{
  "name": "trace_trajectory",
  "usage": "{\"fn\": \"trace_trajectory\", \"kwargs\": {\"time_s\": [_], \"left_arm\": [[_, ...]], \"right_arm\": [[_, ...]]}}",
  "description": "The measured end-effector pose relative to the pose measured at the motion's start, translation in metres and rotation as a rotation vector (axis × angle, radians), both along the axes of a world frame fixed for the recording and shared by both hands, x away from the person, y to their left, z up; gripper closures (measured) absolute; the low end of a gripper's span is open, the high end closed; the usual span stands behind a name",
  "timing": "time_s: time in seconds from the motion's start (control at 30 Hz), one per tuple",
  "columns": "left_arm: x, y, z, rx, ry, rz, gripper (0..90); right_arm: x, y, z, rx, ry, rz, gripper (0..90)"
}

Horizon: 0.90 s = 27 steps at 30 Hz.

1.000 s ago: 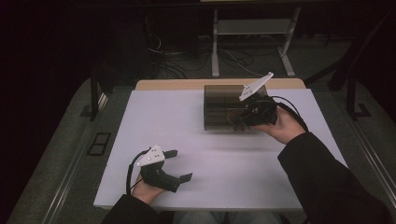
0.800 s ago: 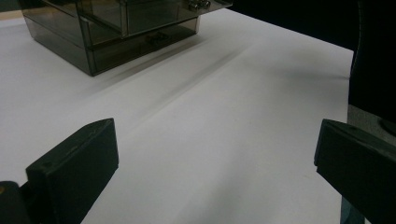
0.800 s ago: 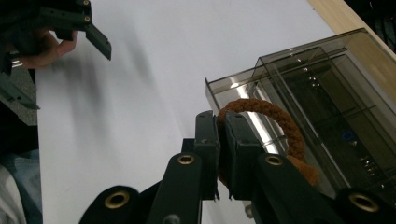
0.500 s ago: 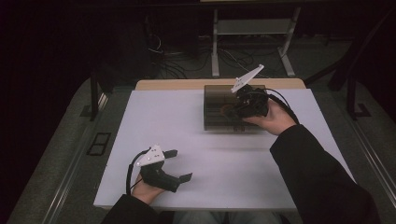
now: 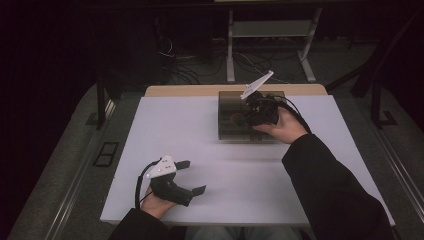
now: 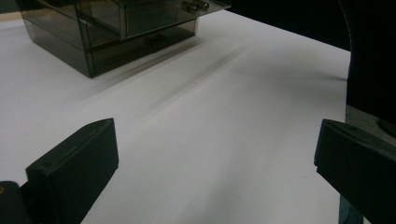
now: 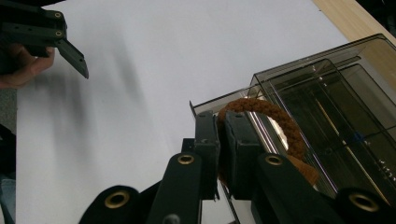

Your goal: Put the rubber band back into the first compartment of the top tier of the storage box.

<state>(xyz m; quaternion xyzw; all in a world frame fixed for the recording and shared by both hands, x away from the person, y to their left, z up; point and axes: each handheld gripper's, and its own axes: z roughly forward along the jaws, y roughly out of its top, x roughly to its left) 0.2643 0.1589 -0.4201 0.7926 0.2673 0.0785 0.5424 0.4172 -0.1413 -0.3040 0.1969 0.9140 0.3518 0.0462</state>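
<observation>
Right gripper view: right claw point(image 7: 217, 140) pinches a brown braided ring point(image 7: 275, 121) (smoky drawer box point(image 7: 336, 93)); left claw point(image 6: 215, 158) gapes, empty.

Your left gripper point(image 5: 191, 176) has a black body with a white three-cornered plate on top and a black cable looping from its rear. Its two jaws are flat black blocks with bevelled tips. Your right gripper point(image 5: 245, 116) matches it: black body, white three-cornered plate, black cable trailing over your wrist. In the right gripper view, its jaw linkages are black bars fixed with brass-coloured rivets. You wear dark long sleeves point(image 5: 330, 190) on both arms.
</observation>
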Motion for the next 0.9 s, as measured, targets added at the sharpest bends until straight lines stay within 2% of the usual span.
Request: {"fn": "trace_trajectory", "kwargs": {"time_s": [0.03, 0.9], "left_arm": [[0.0, 0.0, 0.0, -0.001, 0.0, 0.0, 0.0], [0.0, 0.001, 0.0, 0.005, -0.007, -0.007, 0.0]], "right_arm": [[0.0, 0.002, -0.001, 0.004, 0.013, -0.009, 83.7], [0.019, 0.019, -0.036, -0.004, 0.065, -0.022, 83.8]]}}
